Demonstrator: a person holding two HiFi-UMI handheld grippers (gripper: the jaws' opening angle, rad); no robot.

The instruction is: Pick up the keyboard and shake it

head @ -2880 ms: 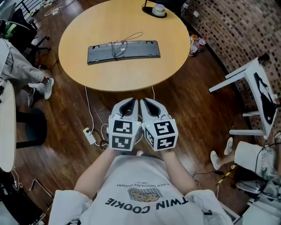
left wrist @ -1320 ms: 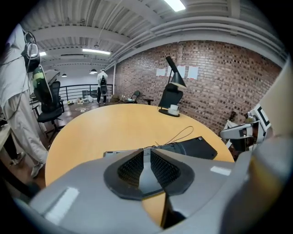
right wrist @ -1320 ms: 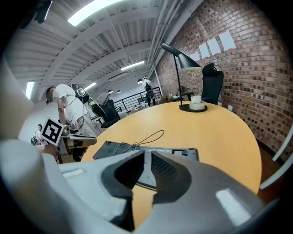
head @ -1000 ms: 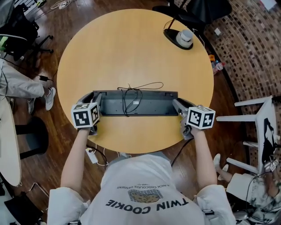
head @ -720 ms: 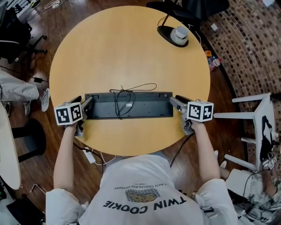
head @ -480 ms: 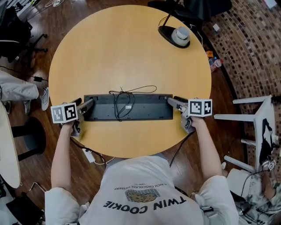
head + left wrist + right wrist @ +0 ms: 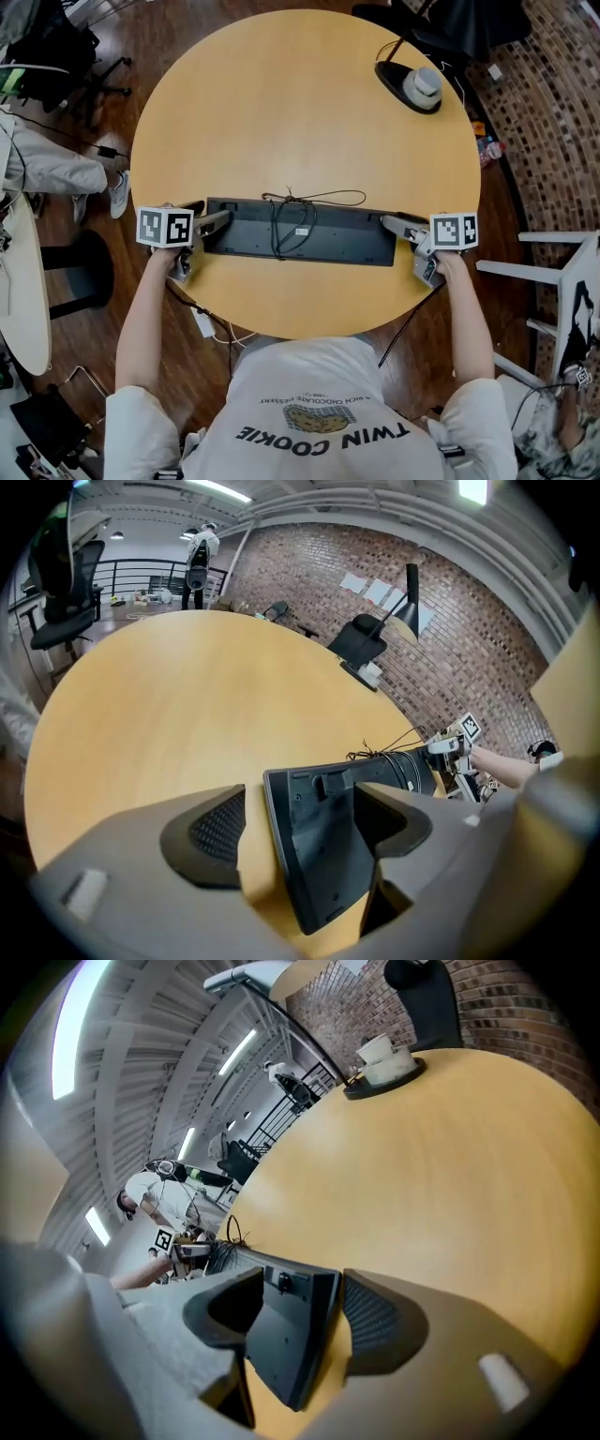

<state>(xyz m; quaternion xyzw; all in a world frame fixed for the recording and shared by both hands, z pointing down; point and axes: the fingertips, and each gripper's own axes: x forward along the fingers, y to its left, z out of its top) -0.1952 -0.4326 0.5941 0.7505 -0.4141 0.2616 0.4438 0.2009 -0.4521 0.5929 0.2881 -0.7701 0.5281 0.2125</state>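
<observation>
The dark grey keyboard (image 7: 300, 232) lies underside up on the round wooden table (image 7: 281, 112), its cable (image 7: 286, 220) coiled on its middle. My left gripper (image 7: 214, 217) is at the keyboard's left end and my right gripper (image 7: 398, 225) at its right end. In the left gripper view the keyboard's end (image 7: 319, 846) lies between the jaws of the left gripper (image 7: 305, 817), which are opening, with bare table beside the left pad. In the right gripper view the other end (image 7: 286, 1335) lies between the right gripper's (image 7: 300, 1312) jaws, also opening, not pressed on it.
A black lamp base (image 7: 412, 86) with a white cap stands at the table's far right edge. A seated person's leg and shoe (image 7: 56, 169) are at the left. A white chair frame (image 7: 562, 281) stands on the right. A power strip (image 7: 202, 323) lies on the floor.
A second ago both grippers held the keyboard tilted above the table. It now lies flat on the table and both pairs of jaws have spread off its ends.
</observation>
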